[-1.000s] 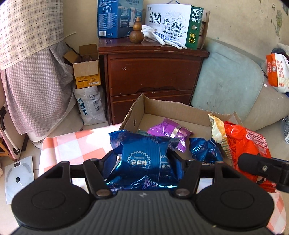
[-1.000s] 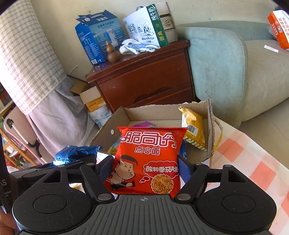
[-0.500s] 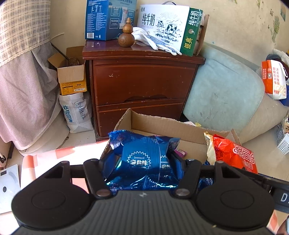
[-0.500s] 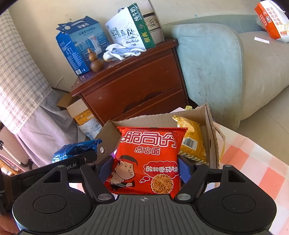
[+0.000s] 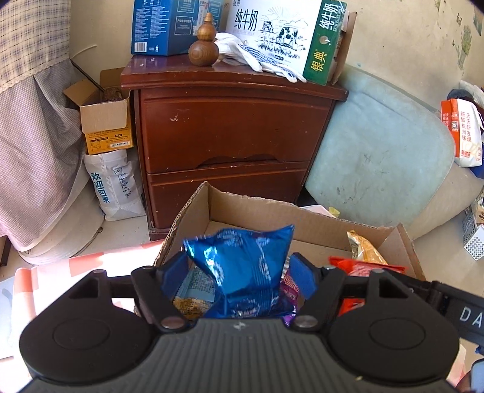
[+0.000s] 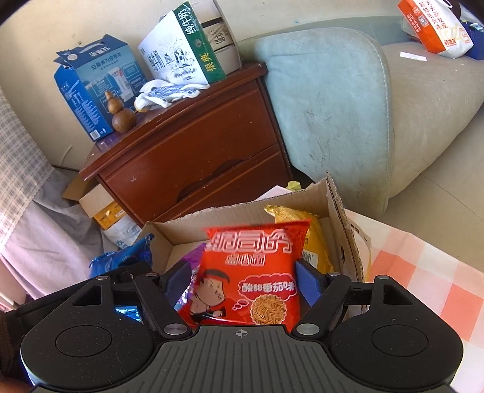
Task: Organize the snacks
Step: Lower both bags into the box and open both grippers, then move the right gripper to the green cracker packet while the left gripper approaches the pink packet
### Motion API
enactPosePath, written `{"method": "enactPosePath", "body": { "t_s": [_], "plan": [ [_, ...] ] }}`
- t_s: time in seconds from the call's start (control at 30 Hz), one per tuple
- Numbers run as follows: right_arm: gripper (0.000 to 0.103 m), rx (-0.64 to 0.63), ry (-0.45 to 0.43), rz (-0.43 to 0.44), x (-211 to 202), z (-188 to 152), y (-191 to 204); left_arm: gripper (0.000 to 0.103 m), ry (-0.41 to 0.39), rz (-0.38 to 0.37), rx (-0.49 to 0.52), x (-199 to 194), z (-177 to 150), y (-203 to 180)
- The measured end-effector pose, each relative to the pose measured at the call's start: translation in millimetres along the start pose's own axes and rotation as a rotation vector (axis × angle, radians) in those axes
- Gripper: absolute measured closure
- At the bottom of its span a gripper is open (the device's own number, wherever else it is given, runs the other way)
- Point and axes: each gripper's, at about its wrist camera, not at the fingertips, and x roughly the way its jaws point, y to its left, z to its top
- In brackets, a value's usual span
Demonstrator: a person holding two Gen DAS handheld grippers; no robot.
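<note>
both grippers, left gripper point(image 5: 240, 273) and right gripper point(image 6: 242, 279), have just spread their jaws, releasing the blue packet point(image 5: 245, 272) and red noodle packet point(image 6: 251, 278) into the cardboard box point(image 5: 260, 211).

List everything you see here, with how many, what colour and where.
cardboard box: one, brown, on checked cloth
blue packet: one, blue, between left fingers, over box
red noodle packet: one, red, between right fingers, over box
yellow packet: one, yellow, in box
purple packet: one, purple, in box
cabinet: one, dark wood, behind box
milk carton: one, white-green, on cabinet
blue carton: one, blue, on cabinet
gourd: one, brown, on cabinet
gloves: white, on cabinet, count unclear
sofa: one, pale green, beside cabinet
left gripper: one, black, fingers just been opening, blue packet loose between
right gripper: one, black, fingers open
</note>
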Motion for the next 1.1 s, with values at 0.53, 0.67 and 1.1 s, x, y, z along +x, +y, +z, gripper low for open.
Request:
{"method": "enactPosePath", "body": {
  "t_s": [0.53, 0.67, 1.1],
  "plan": [
    [0.016, -0.058, 0.046, 0.051, -12, -4, 12, 0.018, -0.007, 0.025, 0.003, -31, -14, 22],
    [0.016, -0.113, 0.069, 0.058, -16, -12, 17, 0.017, -0.005, 0.031, 0.013, -41, -19, 31],
    [0.016, -0.265, 0.126, 0.083, -30, -38, 30, 0.017, 0.014, 0.06, 0.007, -71, -38, 56]
  ]
}}
